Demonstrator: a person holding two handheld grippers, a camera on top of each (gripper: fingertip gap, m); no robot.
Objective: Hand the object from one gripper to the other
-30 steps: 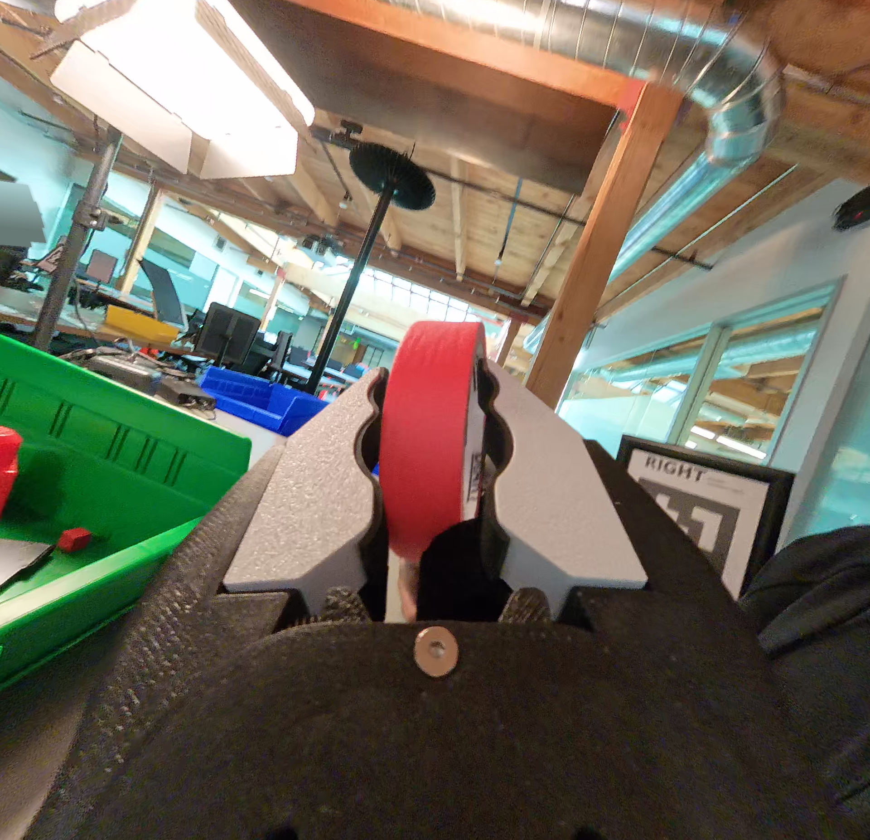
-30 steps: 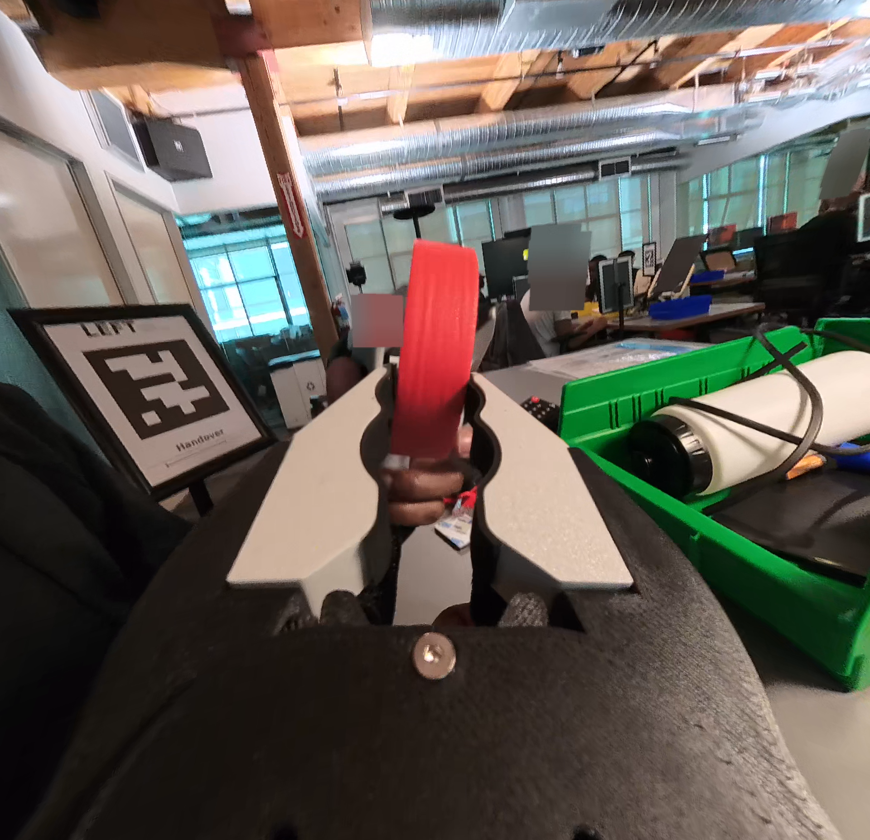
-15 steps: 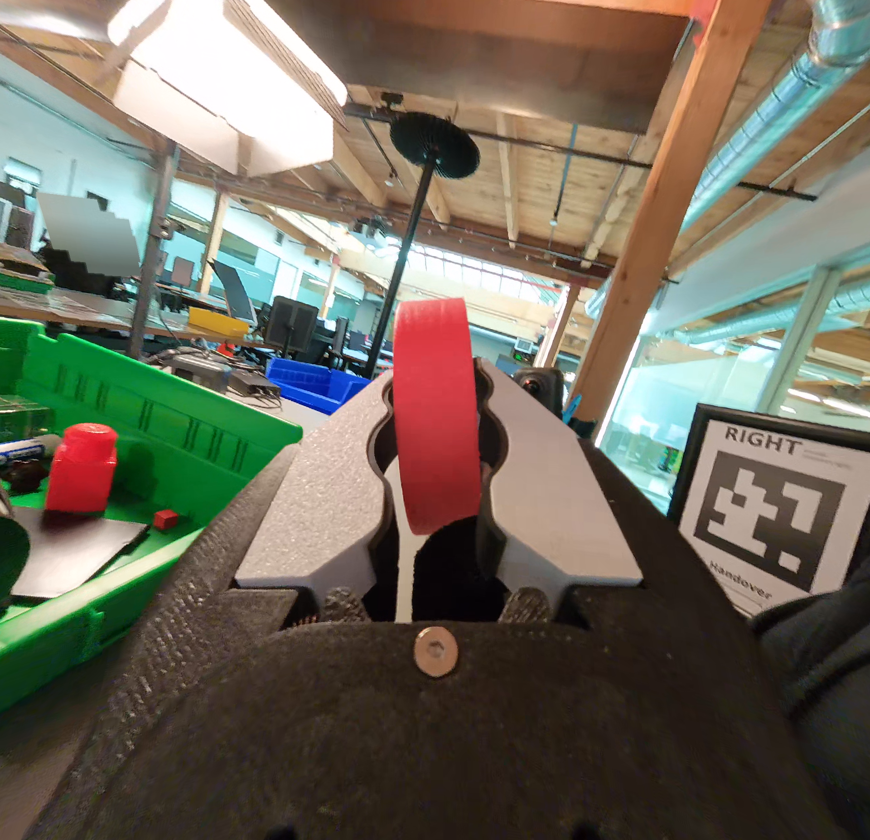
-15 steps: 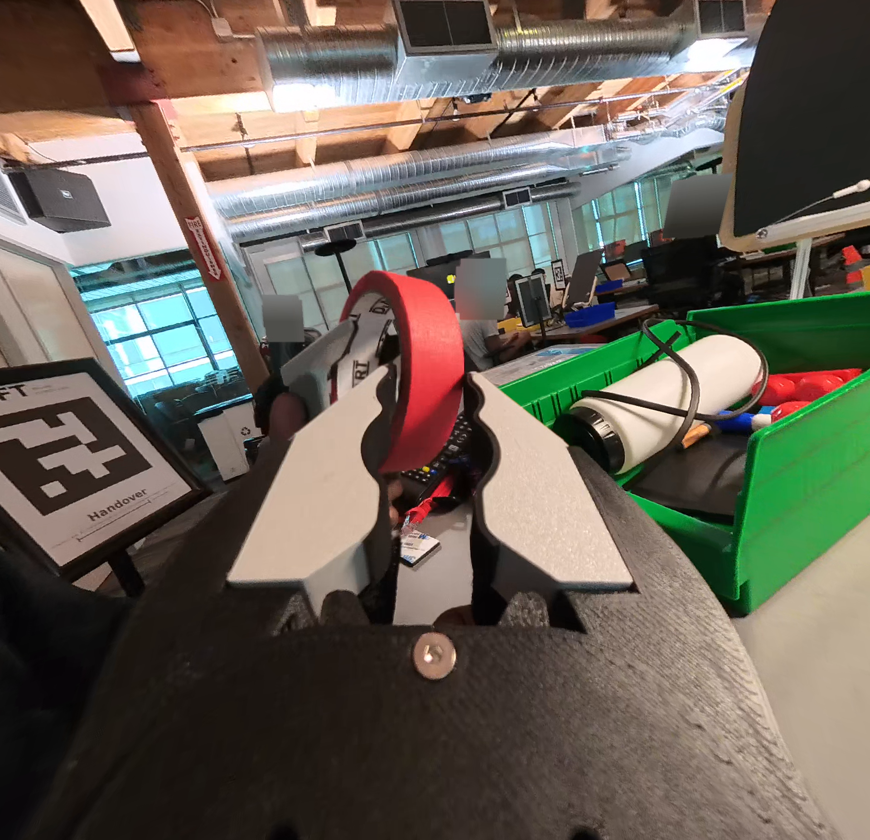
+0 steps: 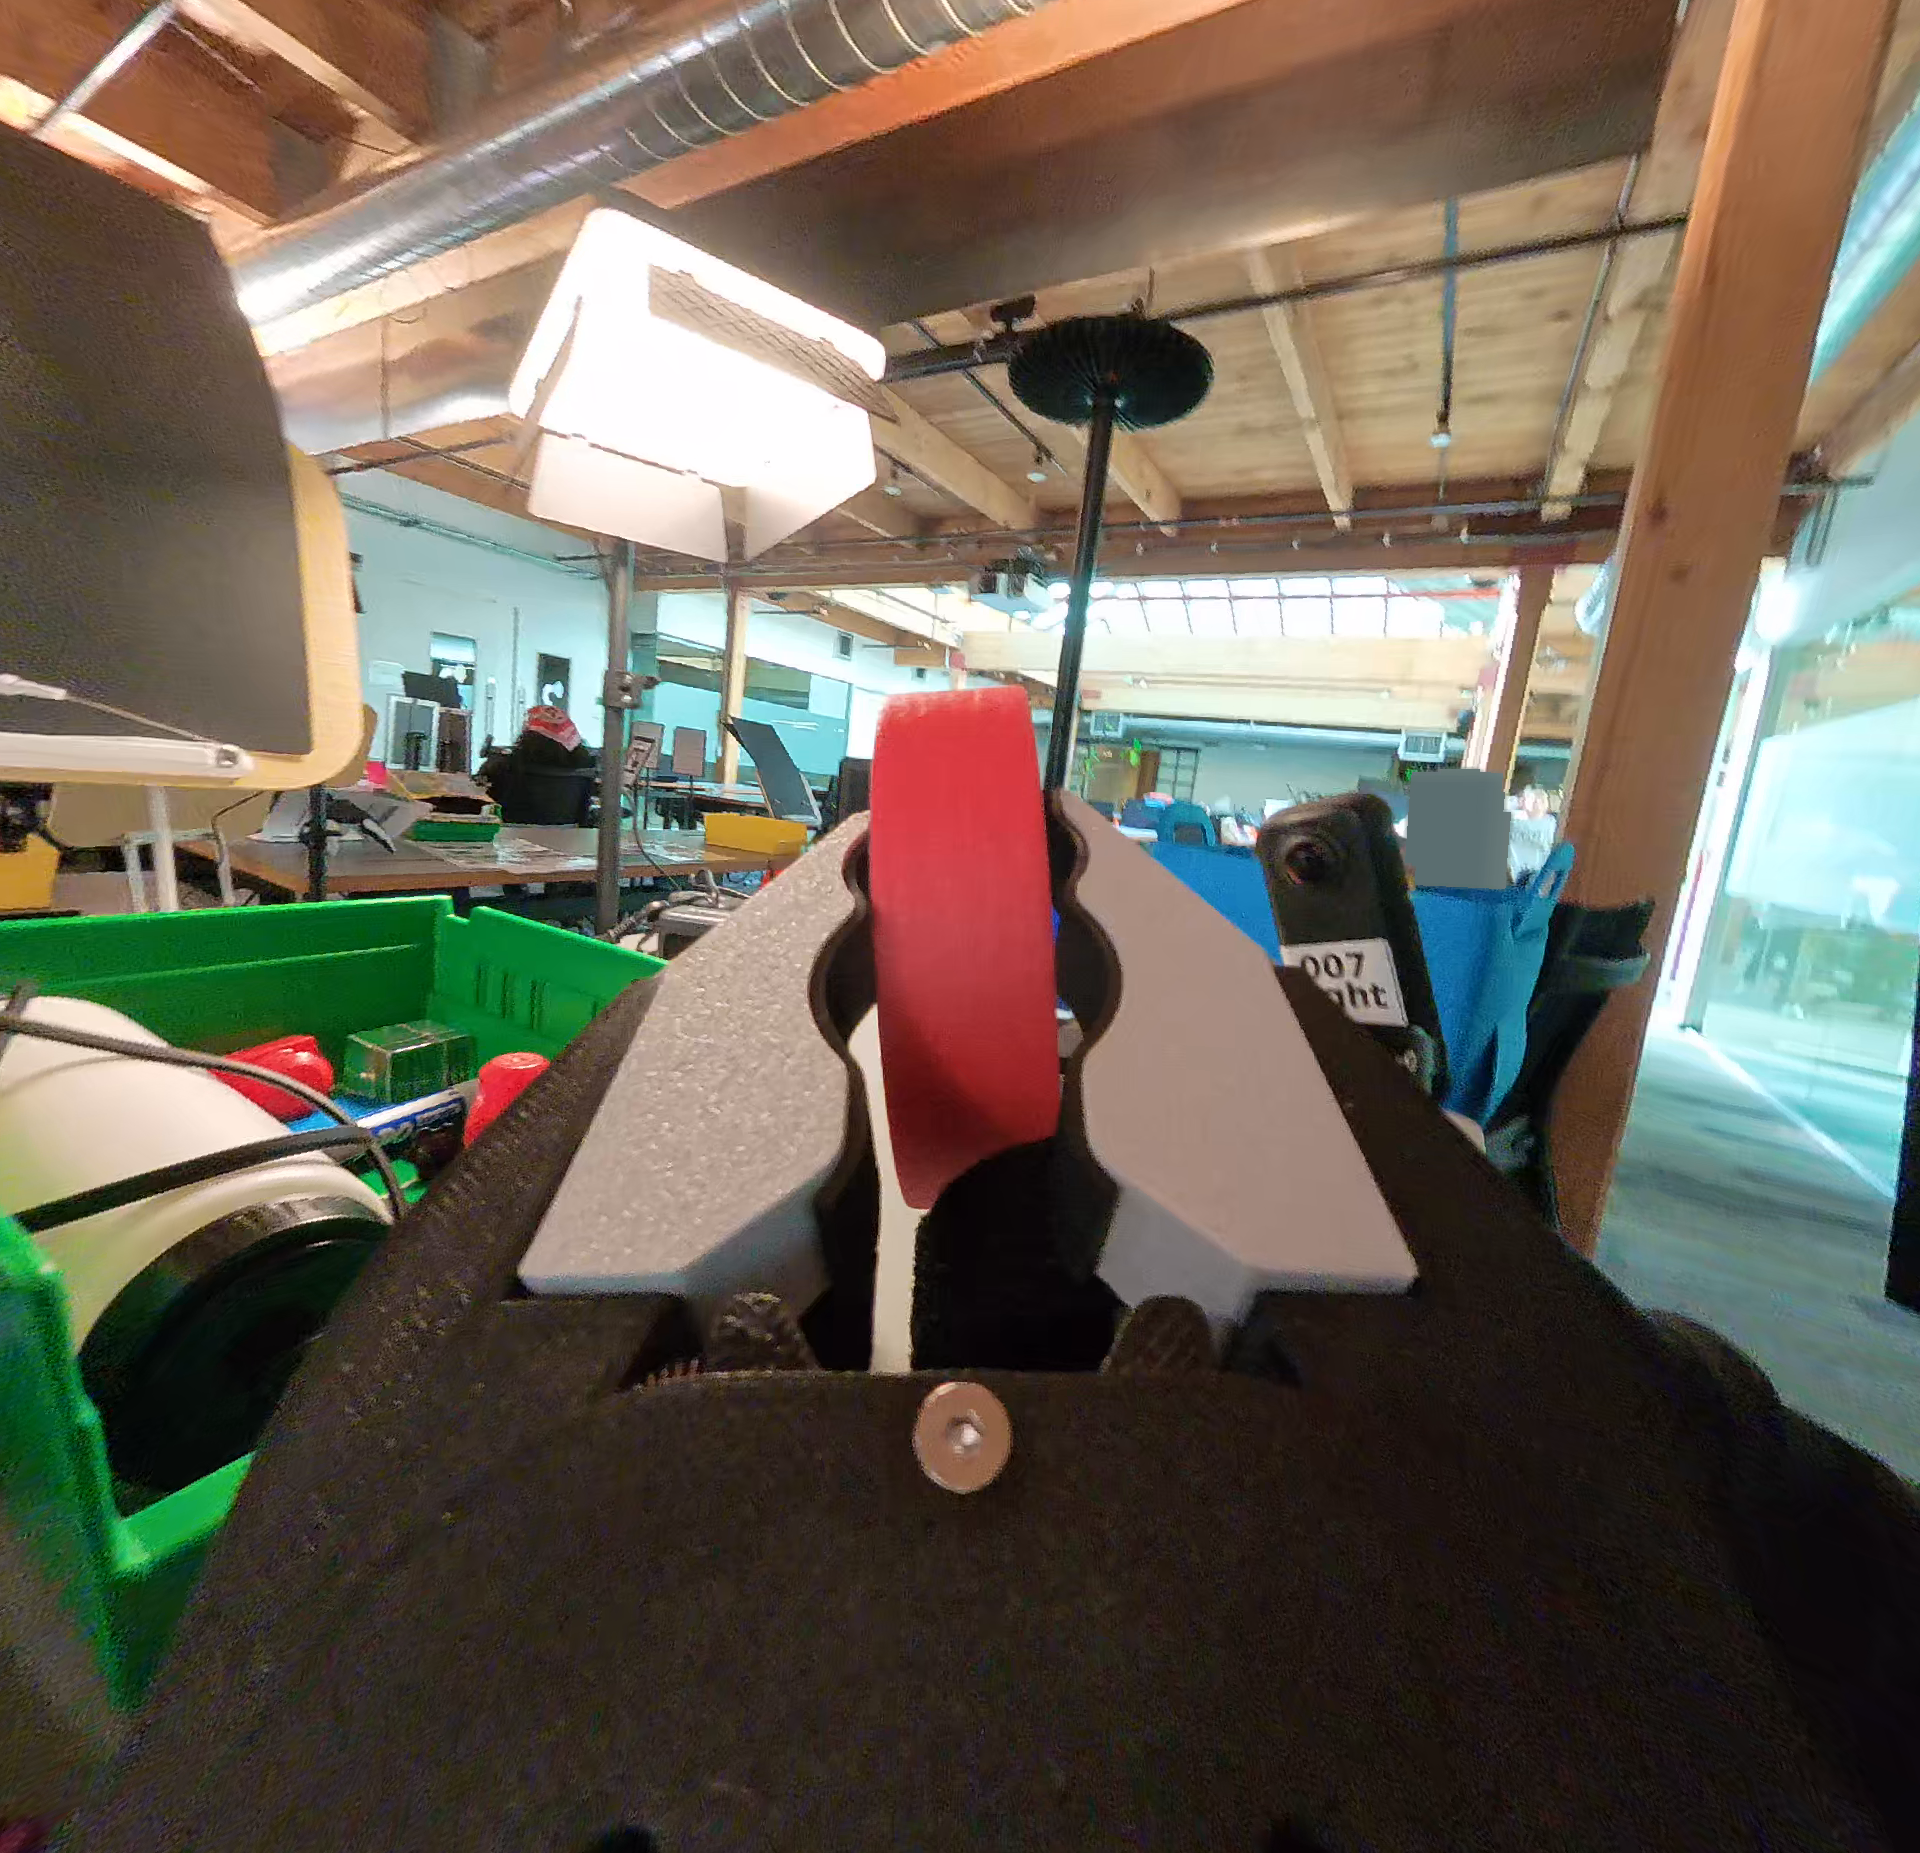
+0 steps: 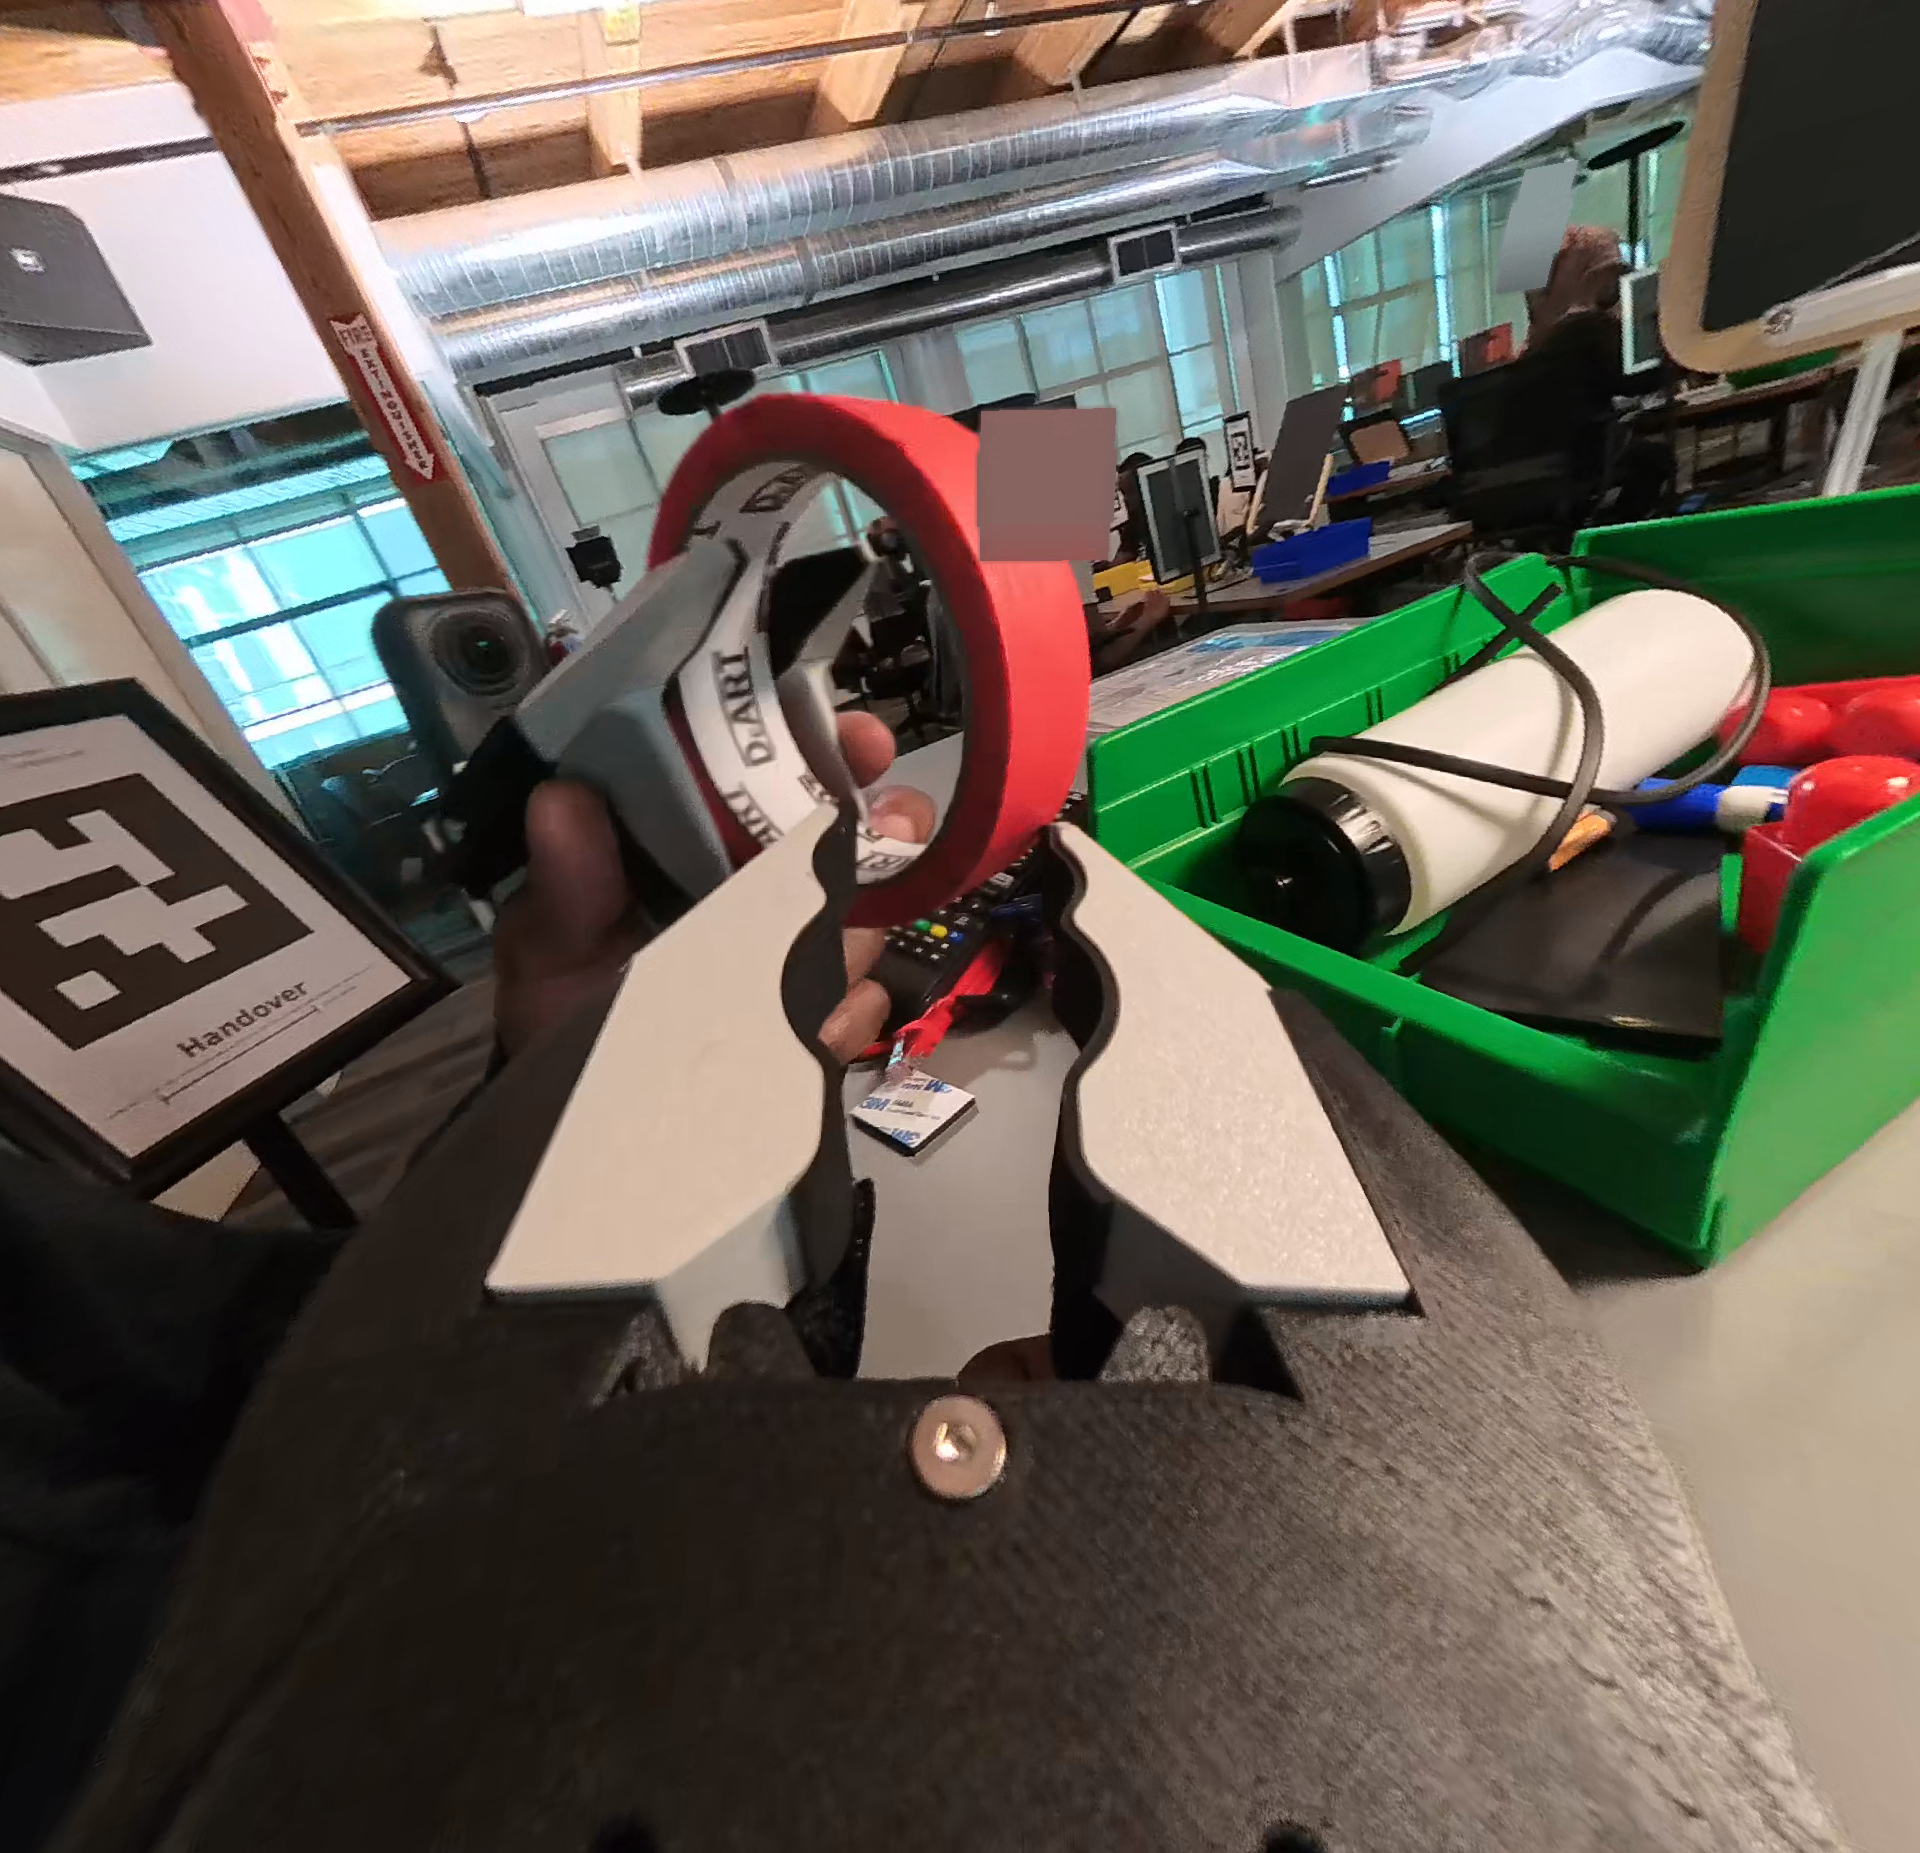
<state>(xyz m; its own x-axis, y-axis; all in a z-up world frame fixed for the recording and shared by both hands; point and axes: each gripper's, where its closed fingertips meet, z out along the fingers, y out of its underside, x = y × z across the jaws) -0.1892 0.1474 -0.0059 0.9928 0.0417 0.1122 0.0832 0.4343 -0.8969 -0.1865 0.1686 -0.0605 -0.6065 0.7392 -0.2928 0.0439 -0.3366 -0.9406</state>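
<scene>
A red tape roll with a white inner core stands on edge between the grey fingers of my left gripper, which is shut on it. In the right wrist view the roll is in the air, held by the left gripper with one finger outside and one inside the ring. A hand holds that gripper. My right gripper is open and empty, with its fingertips just below the roll's lower edge. The right gripper's camera shows close on the right in the left wrist view.
A green bin at the right holds a white bottle, a black cable and red pieces; it also shows in the left wrist view. A framed marker sign stands at the left. A remote and a small packet lie on the table. One gripper's finger ends stand about 6 cm off the other's.
The right gripper has opened and let go of the tape roll. The left gripper keeps hold of it and has drawn it away, and both views have swung toward the green bin.
</scene>
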